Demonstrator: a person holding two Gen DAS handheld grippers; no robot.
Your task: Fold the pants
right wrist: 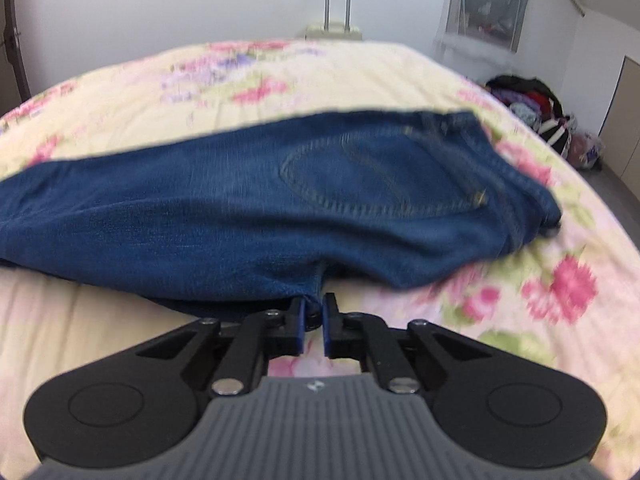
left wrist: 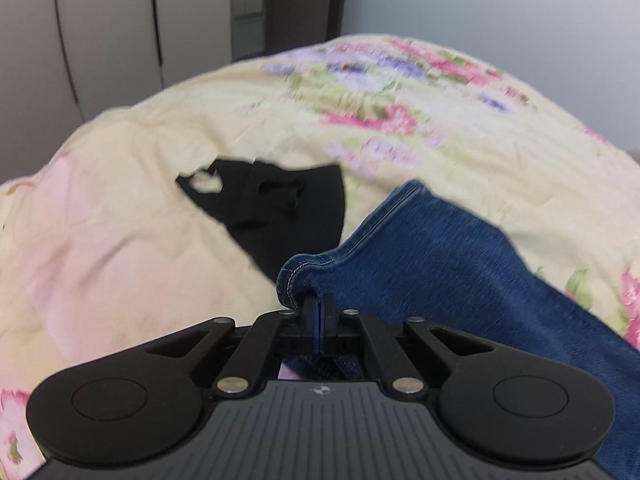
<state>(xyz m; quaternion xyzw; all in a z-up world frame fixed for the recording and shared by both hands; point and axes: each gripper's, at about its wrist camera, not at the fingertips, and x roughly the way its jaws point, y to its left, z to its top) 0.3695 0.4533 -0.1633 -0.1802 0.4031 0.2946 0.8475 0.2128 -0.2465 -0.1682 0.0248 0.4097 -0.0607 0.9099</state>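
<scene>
Blue denim pants (right wrist: 280, 200) lie folded lengthwise across the flowered bedspread, back pocket up, waist at the right. My right gripper (right wrist: 315, 312) is shut on the near edge of the pants, at the crotch seam. In the left wrist view my left gripper (left wrist: 319, 304) is shut on the hemmed leg end of the pants (left wrist: 440, 256), which bunches just above the fingertips and runs off to the right.
A black garment (left wrist: 280, 208) lies on the bedspread (left wrist: 120, 220) just beyond the left gripper. A wardrobe (left wrist: 100, 32) stands behind the bed. A suitcase (right wrist: 334, 28) stands past the far edge, and a clothes pile (right wrist: 536, 108) lies on the floor at right.
</scene>
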